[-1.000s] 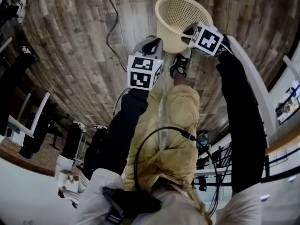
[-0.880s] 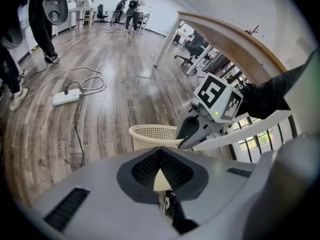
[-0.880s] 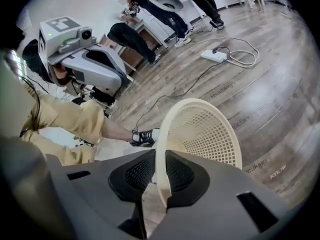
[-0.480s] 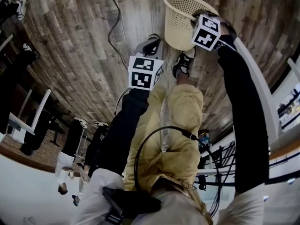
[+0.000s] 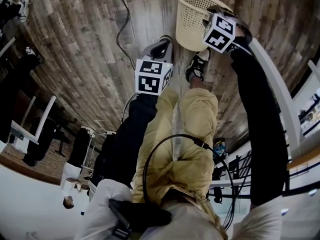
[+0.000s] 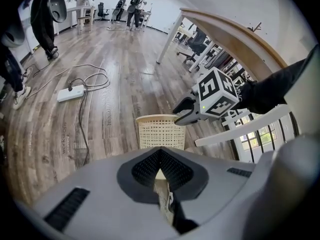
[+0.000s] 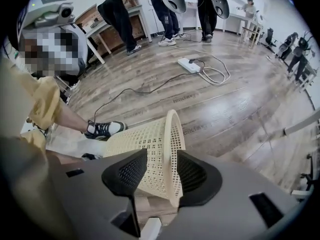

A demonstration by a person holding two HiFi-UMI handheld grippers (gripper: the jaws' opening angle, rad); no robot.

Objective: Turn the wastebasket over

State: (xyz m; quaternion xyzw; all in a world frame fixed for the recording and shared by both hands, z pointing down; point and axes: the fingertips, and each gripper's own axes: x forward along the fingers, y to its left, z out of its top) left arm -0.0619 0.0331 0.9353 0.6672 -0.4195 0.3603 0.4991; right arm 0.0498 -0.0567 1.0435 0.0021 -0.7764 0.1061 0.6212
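- Wood-plank floor [image 5: 75, 59] lies wide and free on the basket's left side, where I see only a white power strip [image 6: 70, 93] with its cables, well apart.
- My right gripper [image 7: 159, 173] has just been opening its jaws. They stand apart, with the rim and wall of the cream plastic lattice wastebasket [image 5: 190, 21] between them, not pressed.
- My left gripper [image 6: 160, 154] has its jaws together and holds nothing.
- This wastebasket stands upright on the floor, mouth up, near a black-and-white shoe [image 5: 198, 66], and a white table edge [image 5: 280, 99] runs at its right.
- Inside it I see only lattice wall.
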